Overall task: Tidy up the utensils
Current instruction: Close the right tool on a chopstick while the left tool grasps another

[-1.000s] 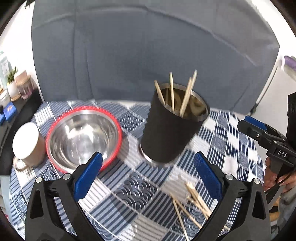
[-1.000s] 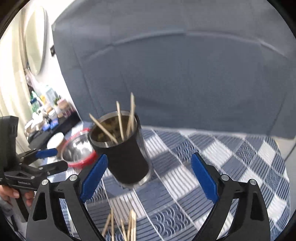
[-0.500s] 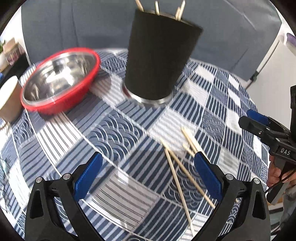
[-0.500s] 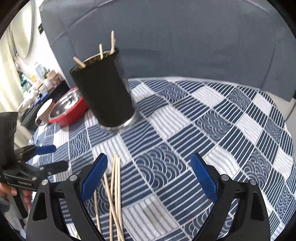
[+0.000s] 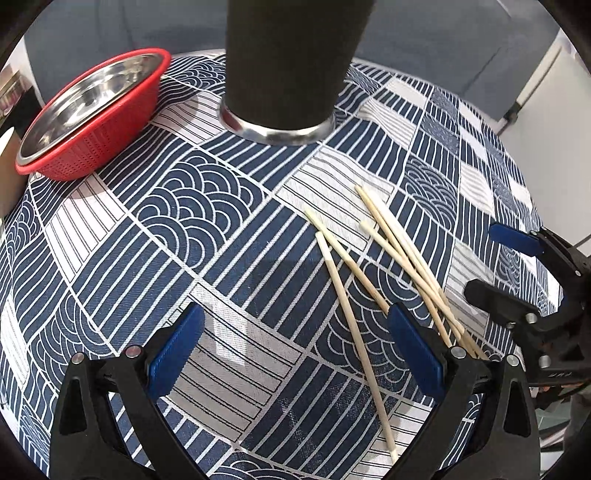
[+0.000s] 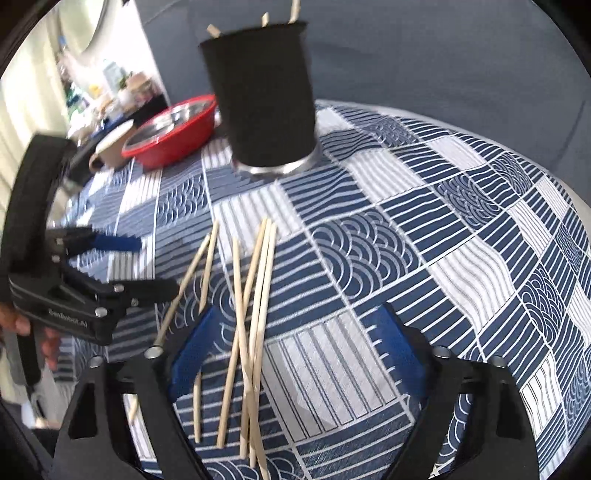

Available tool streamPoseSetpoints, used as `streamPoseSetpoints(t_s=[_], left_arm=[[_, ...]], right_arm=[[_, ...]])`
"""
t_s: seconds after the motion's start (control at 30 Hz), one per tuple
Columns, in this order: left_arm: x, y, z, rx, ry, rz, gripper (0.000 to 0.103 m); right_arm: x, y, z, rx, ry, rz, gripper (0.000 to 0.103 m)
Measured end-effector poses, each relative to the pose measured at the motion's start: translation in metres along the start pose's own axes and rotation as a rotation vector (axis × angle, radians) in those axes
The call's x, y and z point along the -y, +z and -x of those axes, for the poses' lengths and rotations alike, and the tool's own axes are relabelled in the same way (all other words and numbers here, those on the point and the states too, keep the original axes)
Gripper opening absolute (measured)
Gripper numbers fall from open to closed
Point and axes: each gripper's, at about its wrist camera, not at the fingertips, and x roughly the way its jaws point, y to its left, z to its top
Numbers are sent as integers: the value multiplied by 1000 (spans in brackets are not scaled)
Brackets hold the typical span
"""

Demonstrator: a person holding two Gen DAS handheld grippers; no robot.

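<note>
Several loose wooden chopsticks [image 5: 399, 254] lie in a scattered pile on the blue and white patterned tablecloth [image 5: 207, 221]; the pile also shows in the right wrist view [image 6: 255, 295]. A black cup [image 5: 291, 62] with a steel base stands behind them and holds a few chopsticks [image 6: 266, 18]. My left gripper [image 5: 295, 347] is open and empty, low over the cloth just left of the pile. My right gripper [image 6: 295, 350] is open and empty, right over the pile's near ends. Each gripper shows in the other's view, the right one [image 5: 517, 266] and the left one [image 6: 122, 266].
A steel bowl in a red colander [image 5: 92, 114] sits left of the cup. A tan mug with a white lid [image 6: 110, 147] stands beyond it. A grey sofa back [image 6: 424, 55] rises behind the table. The table's edge curves away at the right.
Both grippers have dropped from cup height down close to the cloth and tilted towards the loose chopsticks. The cup now sits high in both views. Both grippers stay open.
</note>
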Motion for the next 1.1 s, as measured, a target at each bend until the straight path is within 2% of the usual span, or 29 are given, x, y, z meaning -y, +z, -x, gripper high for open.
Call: streamPoseSetpoints(t_s=[0.13,0.3,0.33,0.47,0.57,0.63,0.67,0.73,0.8,0.97,1.03,1.1], left_arm=[[5,1,-5,-14,37,-16,97],[12,5,-11,-55,85,-58,97],[13,6,-13,-65,102,-71,97],[20,6,-18,-82,147,-110,97],[17,8,-19,-99,157,-78,97],[17,9,-19,-111,161,-68,96],[17,9,-19,-113,160,-71,93],[19,9,-17,-112,154,-82,87],[21,10,-14,-102,148,-86,72],[13,10,-8,-106,147,-74,57],[7,10,-5,-108,147,-59,47],[-1,8,-2,-113,146,-37,29]], right_arm=[[-5,-4,-6,-24,-1,27,67],[-11,-5,-11,-54,10,52,64],[-13,-6,-13,-59,13,59,59],[-19,-6,-20,-96,5,87,49],[-19,-5,-21,-102,30,79,43],[-19,-5,-21,-109,51,76,32],[-20,-4,-21,-112,45,81,31],[-21,-3,-22,-124,72,74,20],[-22,-2,-22,-134,96,66,14],[-20,-2,-23,-141,109,36,13],[-15,-2,-21,-138,119,9,5],[-10,-2,-21,-145,131,-13,5]])
